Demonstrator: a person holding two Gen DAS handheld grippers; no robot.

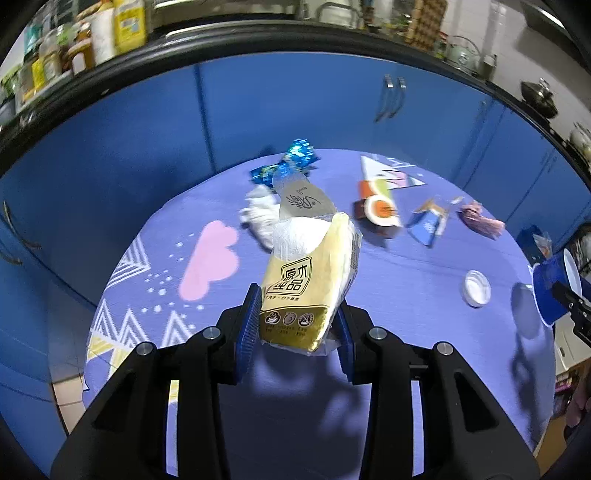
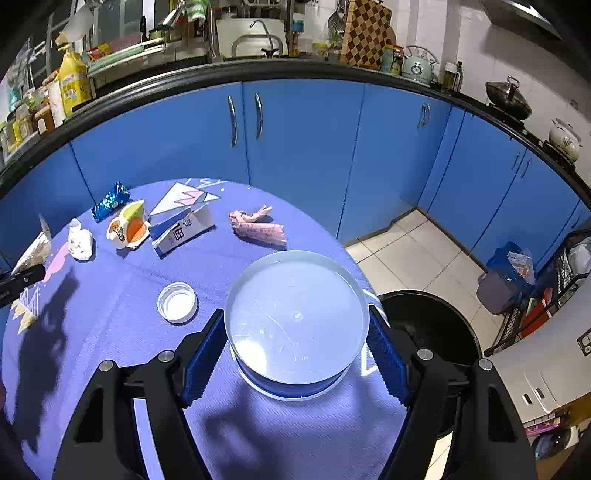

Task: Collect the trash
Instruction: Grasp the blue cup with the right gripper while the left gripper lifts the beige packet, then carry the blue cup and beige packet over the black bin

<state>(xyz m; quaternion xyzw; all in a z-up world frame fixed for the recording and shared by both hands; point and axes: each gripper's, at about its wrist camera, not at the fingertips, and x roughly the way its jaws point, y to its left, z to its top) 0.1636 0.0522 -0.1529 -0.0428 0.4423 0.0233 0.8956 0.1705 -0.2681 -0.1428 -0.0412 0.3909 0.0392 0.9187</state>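
Your left gripper (image 1: pixel 297 325) pinches the yellow tissue pack (image 1: pixel 308 284) above the purple counter (image 1: pixel 406 273), while your right gripper (image 2: pixel 297 354) clamps the blue cup (image 2: pixel 295 321) just beside the white lid (image 2: pixel 177 302).

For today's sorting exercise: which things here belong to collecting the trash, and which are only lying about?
Job: tissue pack in left gripper; blue cup in right gripper; crumpled tissue; white lid; black bin.
Lying about: kettle; chequered board.

Glossy plastic tissue pack (image 1: pixel 306 284); woven cloth tablecloth (image 2: pixel 110 332).
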